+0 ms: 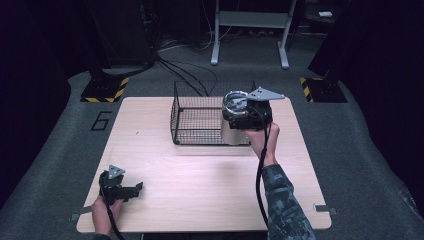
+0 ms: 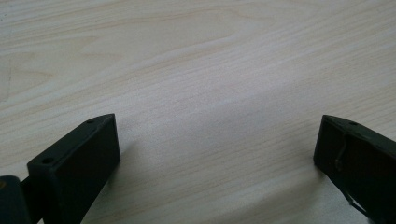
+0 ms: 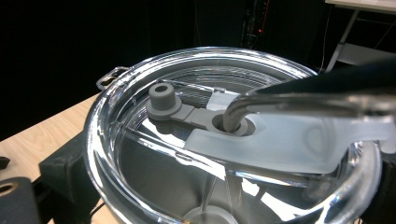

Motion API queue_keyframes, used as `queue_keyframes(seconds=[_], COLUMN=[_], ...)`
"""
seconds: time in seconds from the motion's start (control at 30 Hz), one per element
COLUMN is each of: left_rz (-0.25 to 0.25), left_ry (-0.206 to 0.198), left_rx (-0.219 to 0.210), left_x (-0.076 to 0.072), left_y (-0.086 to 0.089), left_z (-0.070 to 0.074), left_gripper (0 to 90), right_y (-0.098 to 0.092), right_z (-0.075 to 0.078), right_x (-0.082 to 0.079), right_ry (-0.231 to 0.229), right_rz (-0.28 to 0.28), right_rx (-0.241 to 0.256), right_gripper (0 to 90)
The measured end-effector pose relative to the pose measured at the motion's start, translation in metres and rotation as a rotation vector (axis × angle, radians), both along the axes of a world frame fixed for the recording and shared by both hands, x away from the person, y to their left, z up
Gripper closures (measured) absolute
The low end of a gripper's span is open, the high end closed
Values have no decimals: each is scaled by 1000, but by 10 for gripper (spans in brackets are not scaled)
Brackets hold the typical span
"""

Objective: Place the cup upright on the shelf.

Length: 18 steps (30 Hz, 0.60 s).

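Tumbler with clear lid, held by right tongs at near right corner of wire basket, far centre of tabletop; steel body low against basket mesh, whether inside or just outside the wire, cannot tell. Left tongs parked at near left of tabletop, well apart from the work.

Left gripper view: left tongs released, black fingers spread wide over bare wood grain, grasping nothing.

Right gripper view: clear lid close up, grey stopper on its flap, bent metal straw entering the lid hole. Dark finger pressed against the left side of the cup, so right tongs judged clenched on the tumbler.

For the step in hand, seemingly setting the cup into the basket: keep it upright so straw and lid stay seated, lift clear of the top wire before moving across, lower straight down to the basket floor, loosen grip only once the base sits flat. Risk: base catching the rim wire and tipping.
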State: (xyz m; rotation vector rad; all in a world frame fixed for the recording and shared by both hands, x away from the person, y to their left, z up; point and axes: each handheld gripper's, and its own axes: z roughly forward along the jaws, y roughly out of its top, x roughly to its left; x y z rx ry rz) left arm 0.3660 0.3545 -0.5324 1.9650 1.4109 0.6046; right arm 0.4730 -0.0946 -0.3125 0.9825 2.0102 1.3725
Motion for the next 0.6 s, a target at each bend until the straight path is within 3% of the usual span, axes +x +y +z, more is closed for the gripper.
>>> queue_keyframes(seconds=[0.6], left_rz=[-2], left_ry=[1], left_rx=[0], left_x=[0], left_y=[0], left_z=[0], left_gripper=[4], right_y=[6], right_z=[-4], right_x=[41], right_ry=[33], right_rz=[-52], right_rx=[9], right_gripper=[36])
